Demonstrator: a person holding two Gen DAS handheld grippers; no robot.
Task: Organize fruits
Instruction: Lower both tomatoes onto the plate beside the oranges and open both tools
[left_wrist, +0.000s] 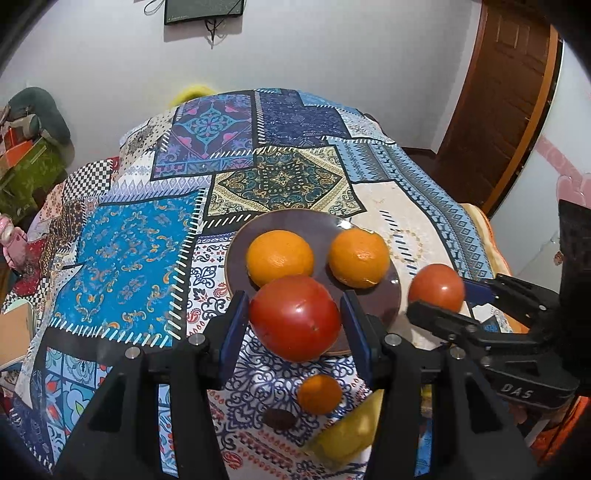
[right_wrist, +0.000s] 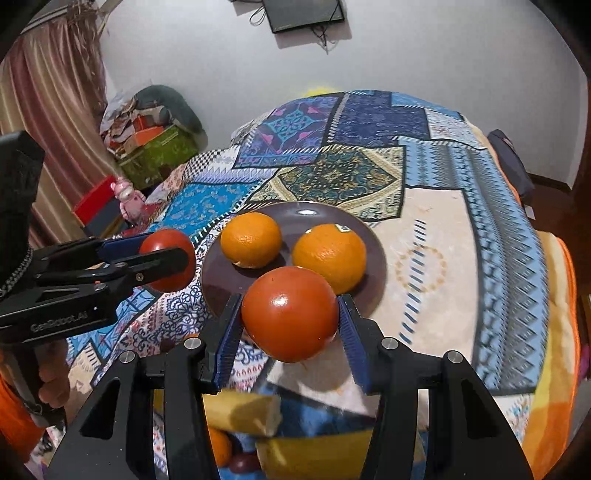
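A dark purple plate (left_wrist: 280, 221) (right_wrist: 325, 216) on the patchwork cloth holds two oranges (left_wrist: 280, 257) (left_wrist: 359, 257) (right_wrist: 251, 239) (right_wrist: 329, 256). My left gripper (left_wrist: 293, 323) is shut on a red tomato (left_wrist: 294, 318) above the plate's near left rim; it shows in the right wrist view (right_wrist: 168, 258). My right gripper (right_wrist: 290, 321) is shut on a second red tomato (right_wrist: 290, 314) above the plate's near edge; it shows in the left wrist view (left_wrist: 437, 291).
A small orange fruit (left_wrist: 319, 394), a dark brown fruit (left_wrist: 279, 418) and bananas (left_wrist: 351, 432) (right_wrist: 243, 410) lie on the cloth below the grippers. Boxes and a pink toy (right_wrist: 127, 195) stand left of the table. A wooden door (left_wrist: 495, 92) is at the right.
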